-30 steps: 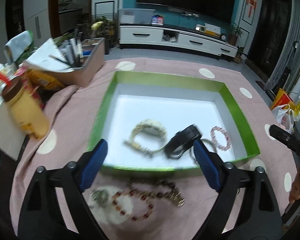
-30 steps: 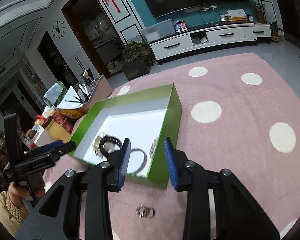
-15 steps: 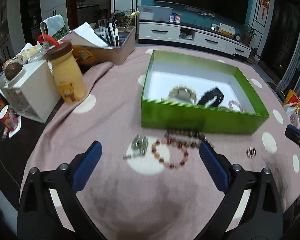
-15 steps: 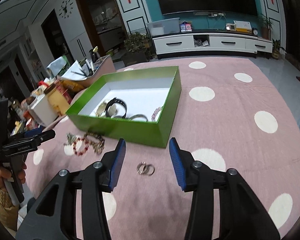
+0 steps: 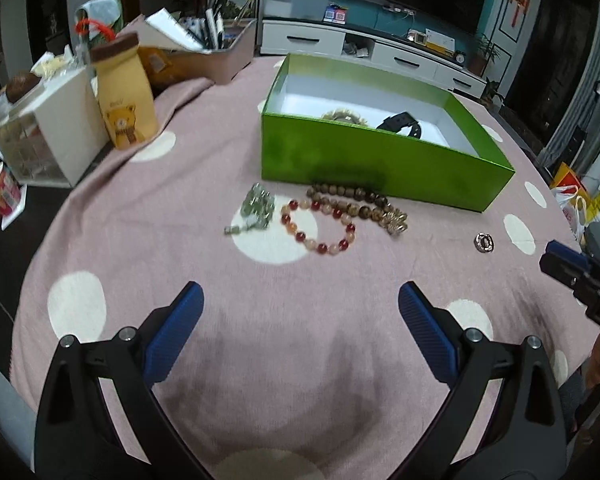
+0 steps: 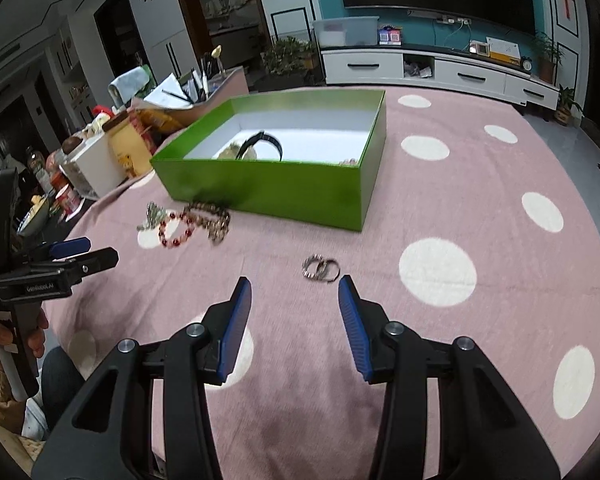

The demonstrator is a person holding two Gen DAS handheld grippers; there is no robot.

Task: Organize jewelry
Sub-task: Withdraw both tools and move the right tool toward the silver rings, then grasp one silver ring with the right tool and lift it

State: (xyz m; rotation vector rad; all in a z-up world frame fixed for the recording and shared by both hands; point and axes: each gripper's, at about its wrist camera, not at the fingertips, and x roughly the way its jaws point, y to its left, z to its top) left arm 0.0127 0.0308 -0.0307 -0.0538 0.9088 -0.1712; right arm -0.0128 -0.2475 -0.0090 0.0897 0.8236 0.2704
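Both grippers hover over the desk (image 5: 100, 240) with fingers apart and empty, the left gripper (image 5: 300, 312) spread wide, the right gripper (image 6: 295, 296) just short of two linked silver rings (image 6: 320, 268). Beyond lie a red bead bracelet (image 5: 318, 222), brown beads (image 5: 352, 200) and a greenish chain (image 5: 256, 208), just before the green box (image 5: 380, 168) holding a black watch (image 5: 402, 123).

Wide-spread blue fingers (image 5: 176, 332) at lower frame, empty, above the pink dotted table (image 5: 300, 360). At centre: red bead bracelet (image 5: 318, 226), brown bead bracelet (image 5: 356, 202) touching it, silvery-green piece (image 5: 254, 208) just left. Behind, green box (image 5: 380, 164) holding black watch (image 5: 402, 124). Small rings (image 5: 485, 242) at right.
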